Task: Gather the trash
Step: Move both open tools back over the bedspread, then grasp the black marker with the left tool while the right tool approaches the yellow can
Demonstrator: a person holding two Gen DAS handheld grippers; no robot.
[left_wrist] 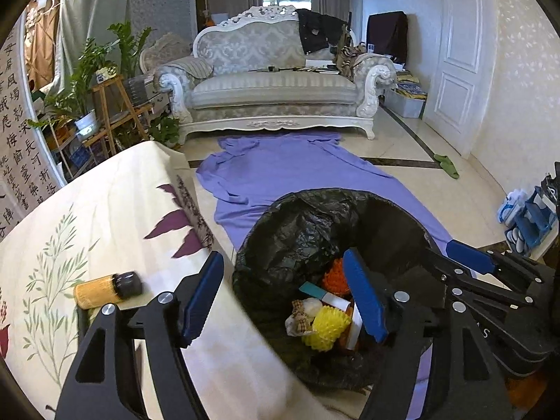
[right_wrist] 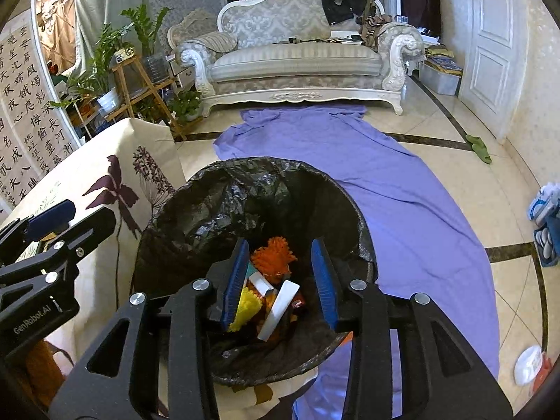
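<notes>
A bin lined with a black bag (left_wrist: 308, 224) (right_wrist: 224, 203) stands on the floor beside the table. It holds trash: a yellow spiky ball (left_wrist: 329, 327), an orange spiky ball (right_wrist: 274, 253), a white box (right_wrist: 280, 308) and other bits. My left gripper (left_wrist: 283, 297) is open and empty, one finger over the table edge, the other over the bin. A small jar of yellow grains with a dark lid (left_wrist: 106, 288) lies on the flowered tablecloth (left_wrist: 105, 217), left of it. My right gripper (right_wrist: 280, 280) is open and empty above the bin's mouth; it also shows in the left wrist view (left_wrist: 469, 255).
A purple sheet (right_wrist: 385, 182) covers the floor from the bin to a white sofa (left_wrist: 273, 80). Plants on wooden stands (left_wrist: 105, 105) stand left. A white door (left_wrist: 458, 52) and green slippers (left_wrist: 446, 164) are right. Blue bags (left_wrist: 528, 217) sit at the far right.
</notes>
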